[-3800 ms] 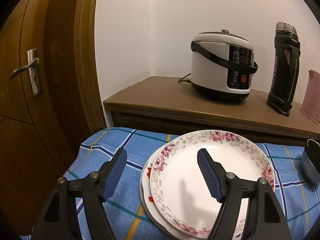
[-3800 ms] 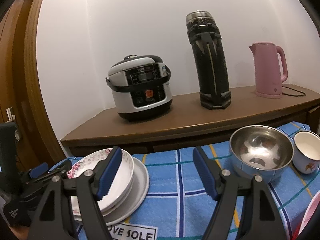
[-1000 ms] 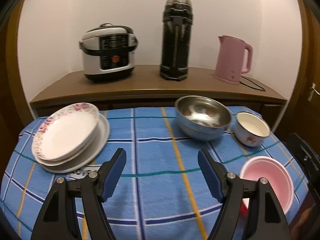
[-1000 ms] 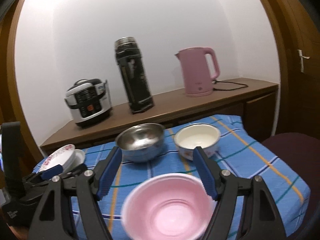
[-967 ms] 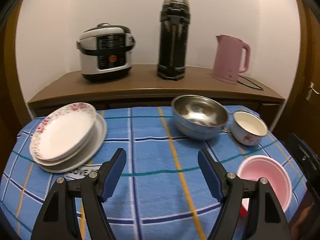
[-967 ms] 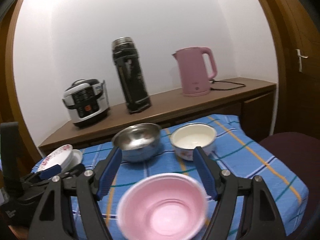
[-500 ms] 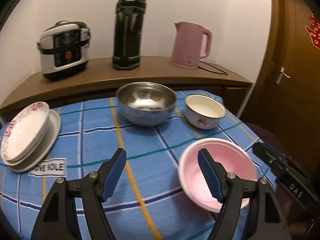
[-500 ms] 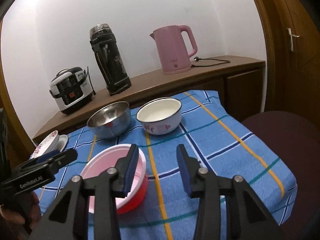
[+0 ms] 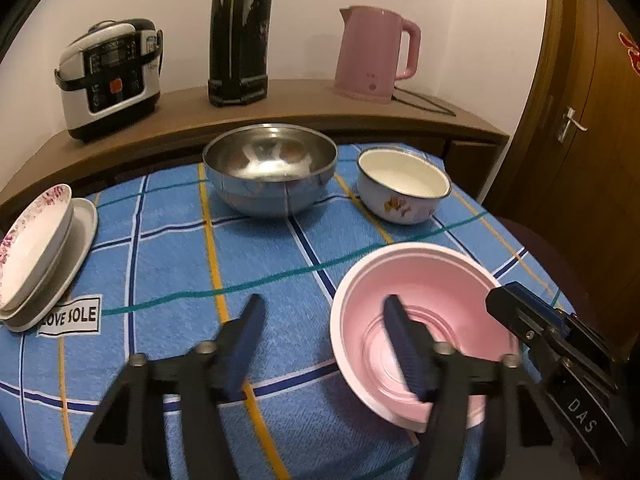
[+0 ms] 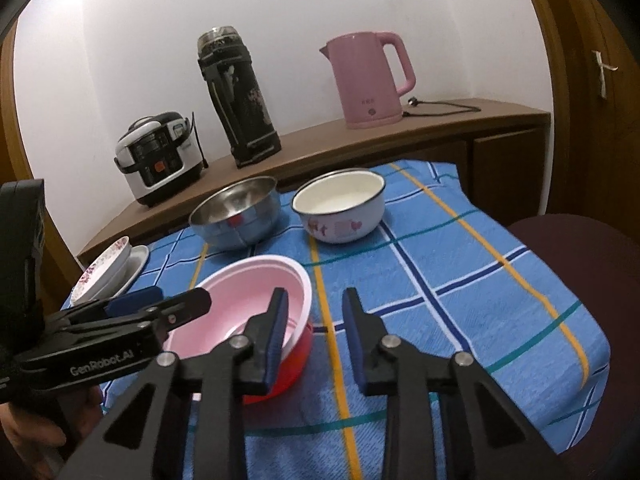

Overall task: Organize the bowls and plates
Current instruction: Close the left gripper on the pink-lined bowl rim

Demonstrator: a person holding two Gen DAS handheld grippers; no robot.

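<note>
From the left wrist camera, the left gripper (image 9: 324,344) straddles the near-left rim of the round pink plastic bowl (image 9: 420,312), which sits toward the near right corner of the blue checked tablecloth (image 9: 256,264). One blue-padded finger stands outside the rim over the cloth and the other inside the bowl; the jaws are closing, and neither pad presses on the rim. The right gripper's tip shows at the bowl's far right rim. Along the cloth's far edge stand a wide stainless steel bowl (image 9: 270,168) and, just right of it, a white enamel bowl with a dark rim (image 9: 404,184). At the left edge, a flower-rimmed white plate (image 9: 28,240) rests on a plain white plate (image 9: 76,240). A white and black rice cooker (image 9: 110,76), a tall black flask (image 9: 240,32) and a pink electric kettle (image 9: 374,54) stand on the brown wooden sideboard (image 9: 280,108) behind.

From the right wrist camera, the right gripper (image 10: 314,328) has its left finger inside the pink bowl (image 10: 248,292) at its right rim and the other outside; the jaws are closing, with a gap left beside the wall. The bowl's underside is red. The left gripper (image 10: 160,304) reaches over its opposite rim, a hand (image 10: 36,436) below it.
</note>
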